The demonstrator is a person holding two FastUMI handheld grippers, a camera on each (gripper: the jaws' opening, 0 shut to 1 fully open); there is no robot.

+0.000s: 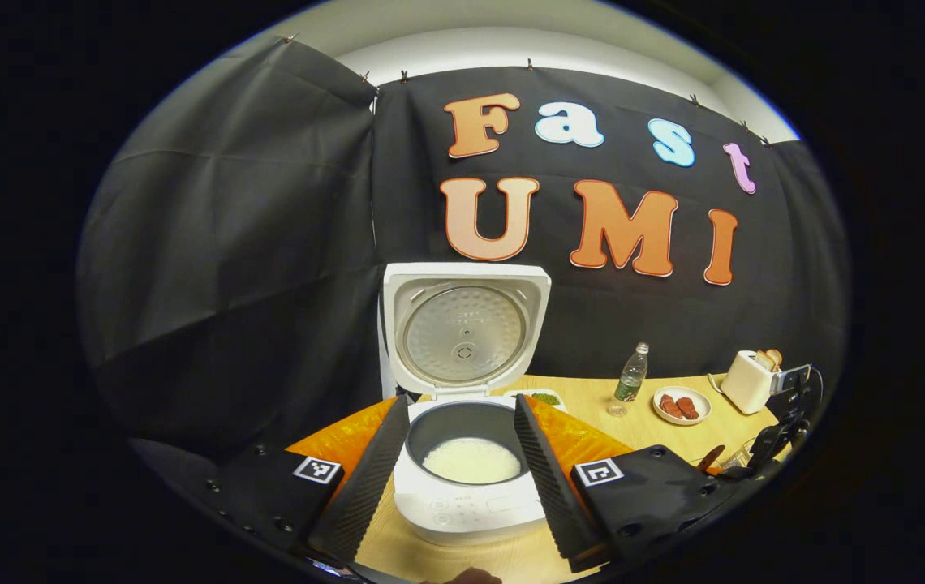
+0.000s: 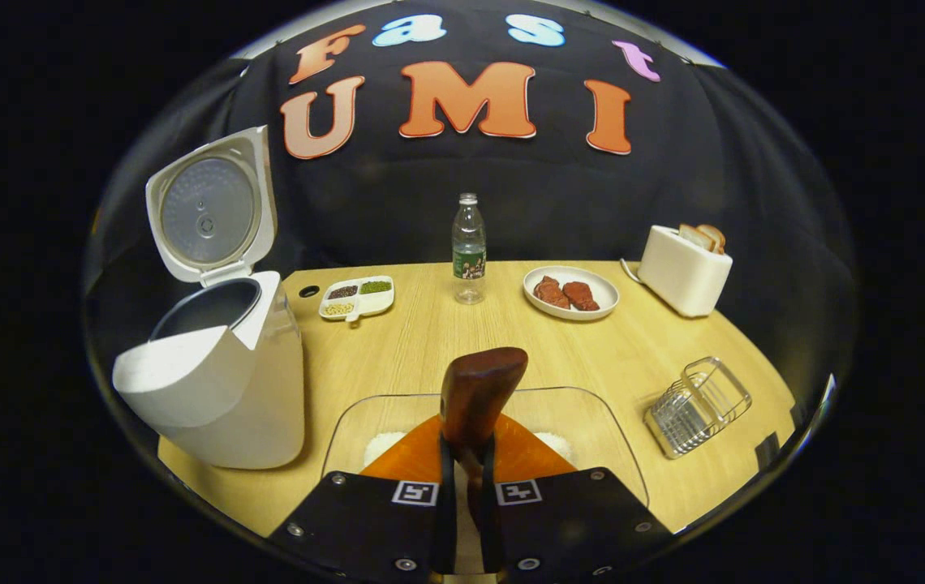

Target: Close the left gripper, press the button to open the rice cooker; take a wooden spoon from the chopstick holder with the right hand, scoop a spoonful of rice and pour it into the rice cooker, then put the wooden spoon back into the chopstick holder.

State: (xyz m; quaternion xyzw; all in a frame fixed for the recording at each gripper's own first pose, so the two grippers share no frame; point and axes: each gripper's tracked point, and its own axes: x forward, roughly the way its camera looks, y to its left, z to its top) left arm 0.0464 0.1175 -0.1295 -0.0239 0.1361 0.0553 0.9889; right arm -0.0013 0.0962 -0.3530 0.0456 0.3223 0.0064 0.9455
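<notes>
The rice cooker (image 1: pixel 469 454) stands open at the left end of the table (image 2: pixel 430 341), its lid (image 1: pixel 464 332) tipped straight up against the booth wall, so the button step looks done. There is white rice in the pot. The left gripper (image 1: pixel 462 478) hangs in front of the cooker with its fingers spread wide to either side of the pot, holding nothing; that looks like a waiting pose, clear of the pot mouth so the other hand can come in.

The right gripper (image 2: pixel 466 495) is clamped on the handle of the wooden spoon (image 2: pixel 479 397), whose dark bowl points away over a clear glass dish (image 2: pixel 608 422) just below it. White rice lies in that dish, near the gripper. I cannot tell whether the spoon carries any rice, but it is well placed for scooping.

The wire chopstick holder (image 2: pixel 698 405) lies tilted near the right edge of the table, well apart from the cooker, so the return trip goes the opposite way from the pour. Between dish and cooker the table is bare. The bottle (image 2: pixel 469 247), plate of meat (image 2: pixel 570 292), toaster (image 2: pixel 686 268) and small divided snack tray (image 2: pixel 357 298) sit far back, out of the way. The upright lid is the one thing to swing past.
</notes>
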